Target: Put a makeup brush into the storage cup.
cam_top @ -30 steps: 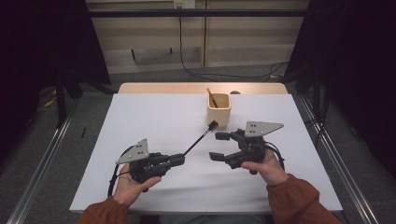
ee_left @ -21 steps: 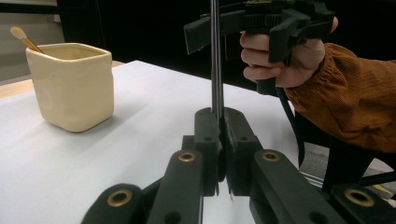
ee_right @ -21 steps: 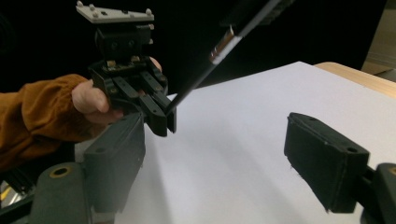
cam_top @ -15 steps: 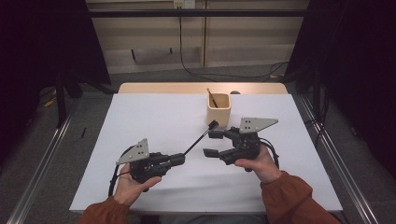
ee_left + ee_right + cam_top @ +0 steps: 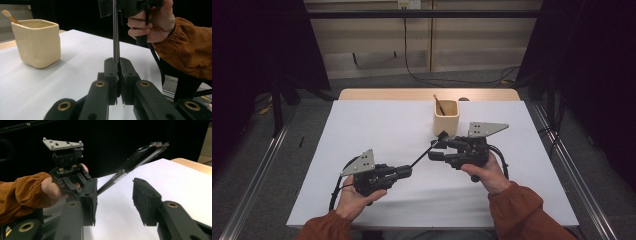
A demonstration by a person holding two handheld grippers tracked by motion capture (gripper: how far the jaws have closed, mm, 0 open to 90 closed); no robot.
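My left gripper (image 5: 406, 171) is shut on the handle of a slim black long-handled tool (image 5: 426, 150), which slants up and away toward the right. In the left gripper view the jaws (image 5: 118, 63) pinch the thin shaft (image 5: 115, 30) that rises straight ahead. My right gripper (image 5: 437, 149) is open beside the tool's far end, jaws pointing left. In the right gripper view the tool (image 5: 140, 155) crosses just beyond the open gripper (image 5: 115, 185), its wider head up at the right, touching neither pad. The left gripper (image 5: 71, 167) and its hand show behind.
A cream square cup (image 5: 445, 117) holding a wooden spoon (image 5: 439, 105) stands at the back, just beyond the right gripper; it is also in the left gripper view as the cup (image 5: 37, 42). A white sheet (image 5: 362, 130) covers the table.
My right gripper has moved left and a little forward, bringing its open jaws close to the tool's far end. The left gripper has kept still with the tool.
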